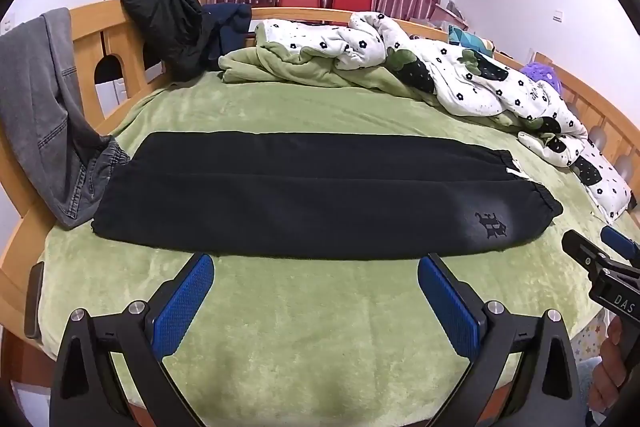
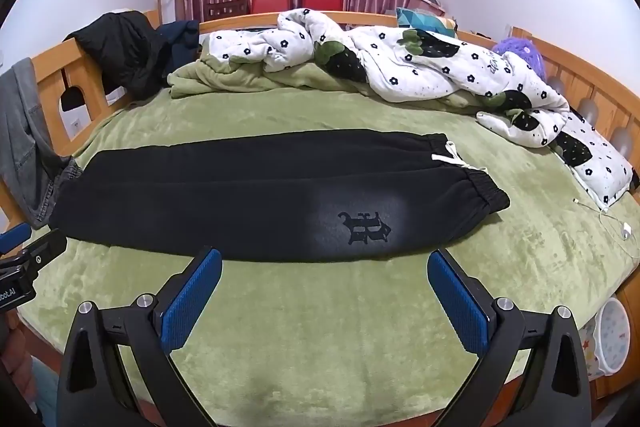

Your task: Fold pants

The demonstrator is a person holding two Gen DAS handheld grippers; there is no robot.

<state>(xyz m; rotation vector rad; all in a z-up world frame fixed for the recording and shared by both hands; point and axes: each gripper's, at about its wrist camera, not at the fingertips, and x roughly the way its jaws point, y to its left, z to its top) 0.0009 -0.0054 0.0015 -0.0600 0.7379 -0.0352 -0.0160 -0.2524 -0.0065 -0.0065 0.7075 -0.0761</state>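
Black pants (image 1: 312, 195) lie flat on the green bed cover (image 1: 320, 327), folded lengthwise with one leg over the other, waistband to the right, cuffs to the left. They show in the right wrist view (image 2: 260, 195) with a white drawstring (image 2: 450, 157) and a dark logo (image 2: 366, 227) near the waist. My left gripper (image 1: 316, 263) is open and empty, just in front of the pants' near edge. My right gripper (image 2: 325, 259) is open and empty, also at the near edge. Each gripper shows at the side of the other's view: the right gripper (image 1: 596, 243) and the left gripper (image 2: 28, 239).
Grey jeans (image 1: 44, 115) hang over the wooden bed frame (image 1: 104, 39) at the left, touching the pants' cuffs. Dark jackets (image 1: 168, 23) drape the headboard. A crumpled flowered quilt (image 1: 460, 75) lies along the far and right side. A charger cable (image 2: 616, 223) lies at the right.
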